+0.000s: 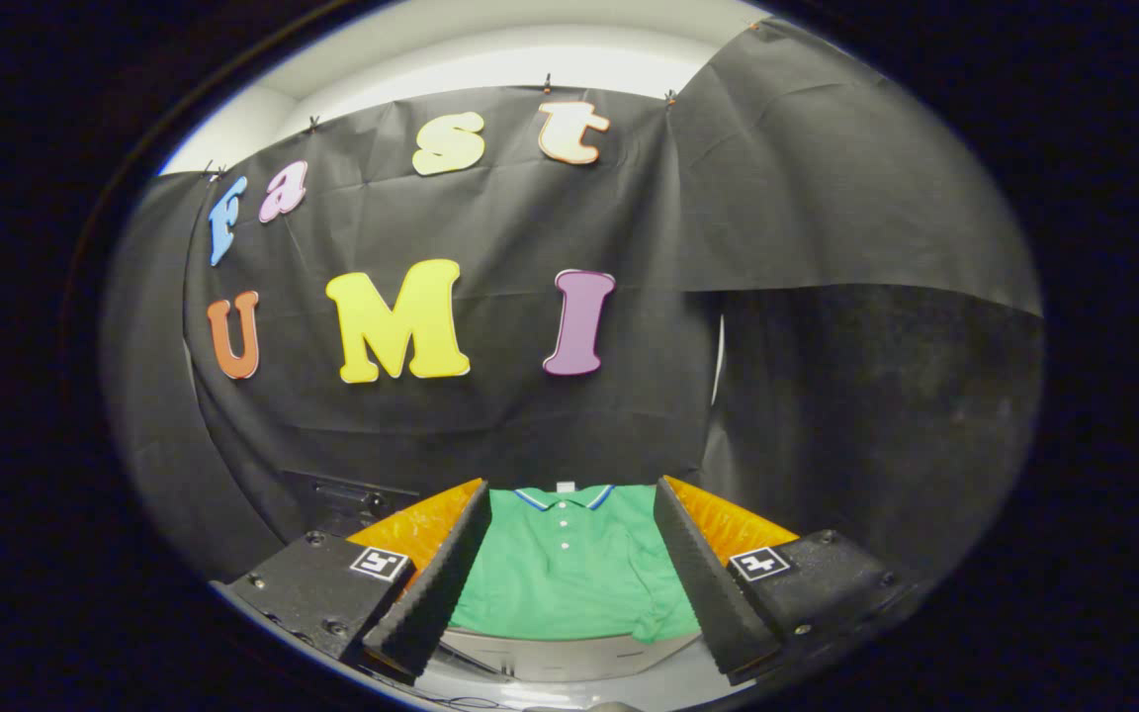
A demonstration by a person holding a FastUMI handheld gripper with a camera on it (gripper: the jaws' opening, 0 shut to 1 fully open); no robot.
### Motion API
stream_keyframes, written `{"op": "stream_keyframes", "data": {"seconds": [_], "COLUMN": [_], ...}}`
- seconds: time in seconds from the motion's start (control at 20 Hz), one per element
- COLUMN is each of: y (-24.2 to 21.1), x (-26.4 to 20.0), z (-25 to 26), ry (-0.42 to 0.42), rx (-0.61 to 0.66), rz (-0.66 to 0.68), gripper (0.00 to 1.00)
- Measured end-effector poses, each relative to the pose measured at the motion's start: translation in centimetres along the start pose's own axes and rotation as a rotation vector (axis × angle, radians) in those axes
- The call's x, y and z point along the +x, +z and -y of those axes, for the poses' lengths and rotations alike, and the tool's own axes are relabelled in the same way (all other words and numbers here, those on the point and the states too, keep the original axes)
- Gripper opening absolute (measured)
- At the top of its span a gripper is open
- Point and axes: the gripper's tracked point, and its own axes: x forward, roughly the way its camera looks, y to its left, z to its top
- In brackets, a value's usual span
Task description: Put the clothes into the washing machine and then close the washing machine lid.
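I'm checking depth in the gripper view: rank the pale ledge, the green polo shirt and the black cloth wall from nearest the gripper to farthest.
Open gripper.
1. Pale ledge, below the fingertips.
2. Green polo shirt, lying flat just ahead, between the fingers.
3. Black cloth wall, beyond the shirt's collar.

Green polo shirt (569,583), collar trimmed in blue and white, white buttons, black booth wall (827,198), shirt framed between the spread gripper (569,554) fingers

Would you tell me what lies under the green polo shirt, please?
The green polo shirt lies spread on a pale flat surface, whose front edge shows below the hem. The rest is covered. The open gripper frames the shirt without touching it.
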Motion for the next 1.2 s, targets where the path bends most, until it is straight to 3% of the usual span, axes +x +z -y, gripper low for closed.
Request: {"op": "stream_keyframes", "data": {"seconds": [0.4,0.65,0.95,1.2], "y": [-3.7,-7.8,-14.8,-16.4], "x": [10.6,15.9,18.8,19.4], "z": [-1.4,0.1,0.5,1.0], "ry": [0.017,-0.038,-0.018,-0.029], "rx": [0.006,-0.045,0.000,-0.050], "rz": [-0.218,-0.377,-0.594,-0.621], "gripper": [1.00,1.00,1.00,1.00]}}
